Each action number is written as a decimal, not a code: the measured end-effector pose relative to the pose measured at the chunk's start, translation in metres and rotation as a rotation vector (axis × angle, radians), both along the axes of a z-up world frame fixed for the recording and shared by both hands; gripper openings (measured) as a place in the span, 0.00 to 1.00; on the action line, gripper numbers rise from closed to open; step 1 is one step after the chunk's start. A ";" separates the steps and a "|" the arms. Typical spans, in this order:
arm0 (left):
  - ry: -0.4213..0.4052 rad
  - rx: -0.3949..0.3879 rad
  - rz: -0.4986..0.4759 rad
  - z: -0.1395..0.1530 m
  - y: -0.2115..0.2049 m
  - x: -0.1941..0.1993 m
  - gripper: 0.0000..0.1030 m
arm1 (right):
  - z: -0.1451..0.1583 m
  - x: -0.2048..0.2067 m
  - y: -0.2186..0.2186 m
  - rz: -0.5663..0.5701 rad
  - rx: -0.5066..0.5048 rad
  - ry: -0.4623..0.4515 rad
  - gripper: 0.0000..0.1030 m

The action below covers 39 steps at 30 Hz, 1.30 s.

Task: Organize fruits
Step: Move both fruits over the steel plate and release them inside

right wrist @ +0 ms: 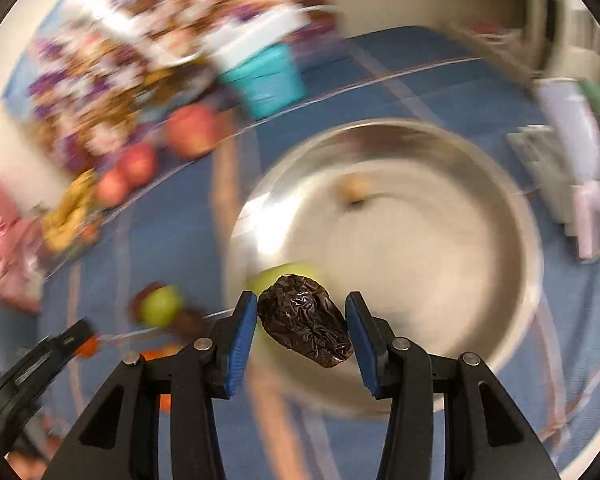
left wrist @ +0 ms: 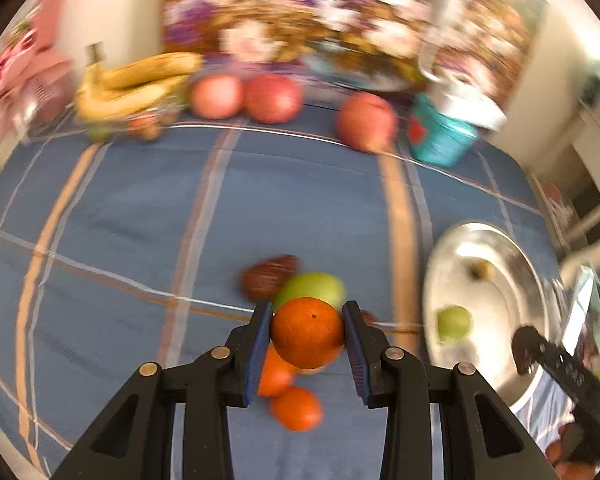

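While both views smear with motion blur, the left gripper [left wrist: 307,330] shows clearly: its blue ribbed pads [left wrist: 261,350] pinch a round, dimpled orange fruit [left wrist: 307,332] from both sides, the jaws spread only as wide as the fruit. The right gripper [right wrist: 302,326] carries a wrinkled, glossy dark-brown dried fruit [right wrist: 306,320]; the left pad touches it, but whether the right pad presses on it is hard to tell. It hangs over the near rim of a wide, shiny metal bowl [right wrist: 512,240], which sits on a blue striped cloth [left wrist: 140,208]. Inside the bowl lie a small green fruit [left wrist: 454,323] and a tiny tan one [right wrist: 354,190], both blurred. Under the left gripper, two more oranges [left wrist: 298,408] are partly hidden, beside a green fruit [left wrist: 312,286] and another dark one [left wrist: 266,278]. Bananas [left wrist: 136,84] and red apples [left wrist: 274,98] blur along the far edge.
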<state>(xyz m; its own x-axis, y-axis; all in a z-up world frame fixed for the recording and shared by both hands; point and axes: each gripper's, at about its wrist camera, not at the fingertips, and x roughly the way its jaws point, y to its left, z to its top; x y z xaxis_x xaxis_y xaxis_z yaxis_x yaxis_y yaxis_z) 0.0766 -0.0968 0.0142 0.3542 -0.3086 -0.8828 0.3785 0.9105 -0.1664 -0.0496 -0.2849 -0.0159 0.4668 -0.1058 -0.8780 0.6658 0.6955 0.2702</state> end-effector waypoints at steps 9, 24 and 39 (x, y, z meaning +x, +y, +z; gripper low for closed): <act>0.012 -0.015 -0.292 -0.013 -0.098 -0.062 0.37 | -0.002 -0.038 -0.052 -0.152 -0.042 0.025 0.46; 0.020 -0.018 -0.334 -0.023 -0.113 -0.071 0.53 | -0.007 -0.035 -0.059 -0.120 -0.008 0.034 0.47; -0.020 0.072 -0.201 -0.025 -0.086 -0.046 0.71 | -0.008 -0.030 -0.055 -0.085 -0.018 0.049 0.64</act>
<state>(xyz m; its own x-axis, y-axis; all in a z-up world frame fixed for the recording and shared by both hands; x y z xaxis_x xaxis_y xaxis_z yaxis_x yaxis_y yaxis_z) 0.0306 -0.1832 -0.0109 0.3098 -0.3107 -0.8986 0.5561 0.8258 -0.0939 -0.0798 -0.3402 -0.0243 0.4118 -0.1597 -0.8972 0.7350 0.6402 0.2234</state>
